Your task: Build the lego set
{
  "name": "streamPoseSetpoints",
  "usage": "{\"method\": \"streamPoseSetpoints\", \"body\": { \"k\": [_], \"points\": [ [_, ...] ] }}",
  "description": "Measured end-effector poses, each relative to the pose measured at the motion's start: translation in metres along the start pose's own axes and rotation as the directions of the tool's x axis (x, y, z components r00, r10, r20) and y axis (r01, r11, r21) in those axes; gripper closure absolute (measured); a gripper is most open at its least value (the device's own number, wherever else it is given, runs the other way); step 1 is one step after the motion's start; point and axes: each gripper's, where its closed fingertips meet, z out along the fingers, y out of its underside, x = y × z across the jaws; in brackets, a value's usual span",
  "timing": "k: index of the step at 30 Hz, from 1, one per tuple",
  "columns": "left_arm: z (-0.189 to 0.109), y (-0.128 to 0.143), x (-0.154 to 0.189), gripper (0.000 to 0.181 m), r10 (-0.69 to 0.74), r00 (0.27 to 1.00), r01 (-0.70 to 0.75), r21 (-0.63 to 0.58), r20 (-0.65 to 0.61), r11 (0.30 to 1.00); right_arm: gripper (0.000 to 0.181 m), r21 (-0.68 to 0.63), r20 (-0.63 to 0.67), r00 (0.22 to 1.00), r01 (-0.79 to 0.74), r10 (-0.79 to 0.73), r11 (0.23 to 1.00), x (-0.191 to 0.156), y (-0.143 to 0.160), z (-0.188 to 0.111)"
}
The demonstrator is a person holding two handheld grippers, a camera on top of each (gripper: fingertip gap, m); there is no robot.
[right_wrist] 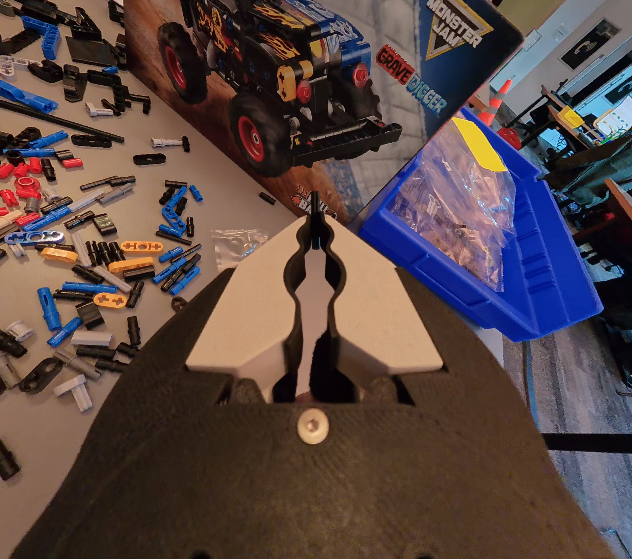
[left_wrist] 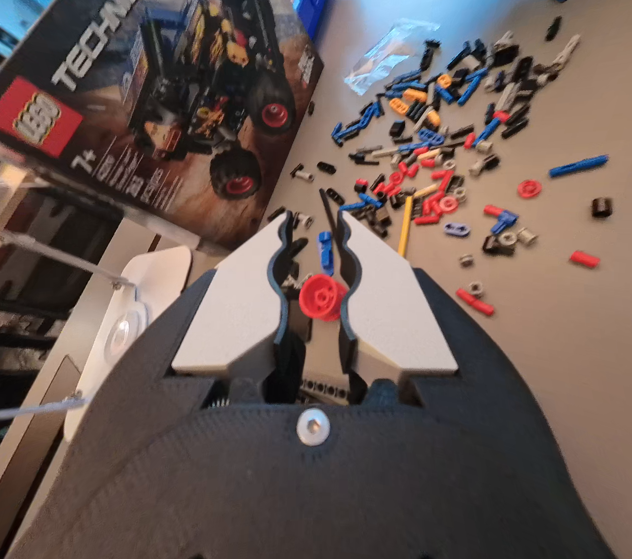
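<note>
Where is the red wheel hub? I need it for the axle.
In the left wrist view, the red wheel hub sits between the left tool's fingers, just below a small blue pin.

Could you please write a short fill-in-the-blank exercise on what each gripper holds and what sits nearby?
1. The right gripper pinches a thin ____ plastic pin at its fingertips.
2. Between the fingers of the left gripper sits a round ____ plastic wheel hub.
3. The clear plastic bags lie inside a ____ plastic bin.

Missing words: black; red; blue
</note>
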Motion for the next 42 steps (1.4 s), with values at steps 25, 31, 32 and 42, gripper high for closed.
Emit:
{"method": "streamPoseSetpoints", "body": {
  "k": [25,31,32,42],
  "points": [
    [0.123,-0.087,0.146,0.172,0.266,0.793,-0.307,0.018,-0.548,0.952,0.178,0.060,0.000,1.000,-0.019,0.019,0.998,0.004,-0.011,-0.008],
    [0.125,-0.085,0.142,0.173,0.268,0.801,-0.309,0.015,-0.536,0.951,0.178,0.070,-0.001,1.000,-0.021,0.021,0.997,0.005,-0.014,-0.010],
    [0.124,-0.084,0.140,0.172,0.271,0.806,-0.310,0.014,-0.526,0.951,0.178,0.070,0.001,1.000,-0.021,0.021,0.997,0.004,-0.013,-0.010],
    [0.064,-0.084,0.083,0.173,0.201,0.912,-0.205,0.028,-0.357,0.978,0.178,0.034,0.066,0.998,0.002,-0.005,0.999,-0.012,-0.008,-0.004]
  ]
}}
